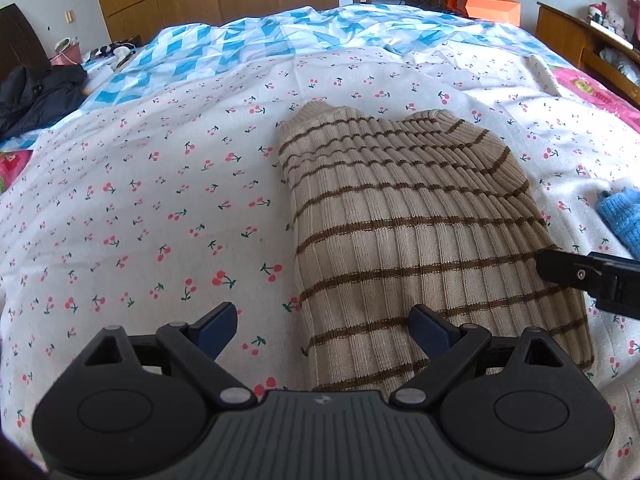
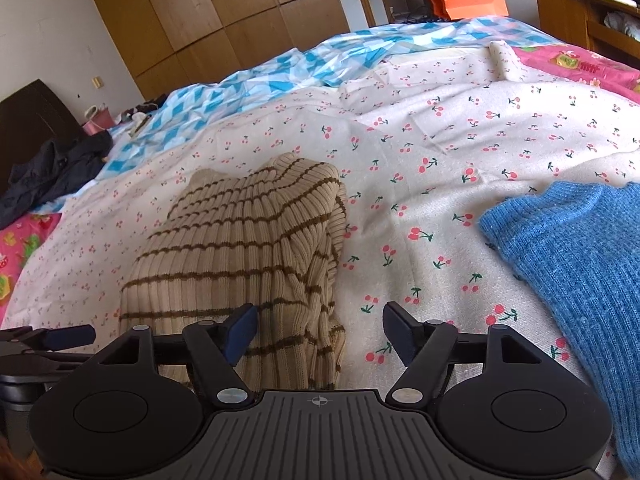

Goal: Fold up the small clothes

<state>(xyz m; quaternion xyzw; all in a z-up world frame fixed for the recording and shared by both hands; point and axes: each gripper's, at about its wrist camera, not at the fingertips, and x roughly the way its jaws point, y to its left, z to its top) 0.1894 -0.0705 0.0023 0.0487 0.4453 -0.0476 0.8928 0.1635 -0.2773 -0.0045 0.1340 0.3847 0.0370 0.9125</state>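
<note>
Clothes lie on a bed (image 1: 160,184) covered by a cherry-print sheet. In the left wrist view a folded beige sweater with brown stripes (image 1: 404,220) fills the middle and lower right of the frame, and a blue knitted garment (image 1: 622,216) shows at the right edge. At upper right an orange paper bag (image 1: 486,6) stands beyond the bed; what it contains cannot be seen. A pink bucket (image 1: 66,54) sits at upper left, its contents too small to make out, with dark clothing (image 1: 36,94) heaped just below it.

The left gripper (image 1: 324,330) hangs over the near left corner of the sweater, its fingers (image 1: 218,326) spread wide and holding nothing; the right one lies over the knit and the left one over bare sheet.

In the right wrist view the right gripper (image 2: 320,334) has fingers (image 2: 240,334) standing far apart, empty, straddling the sweater's near right edge (image 2: 248,248). The blue garment (image 2: 572,264) lies at right of that frame, apart from the sweater.
</note>
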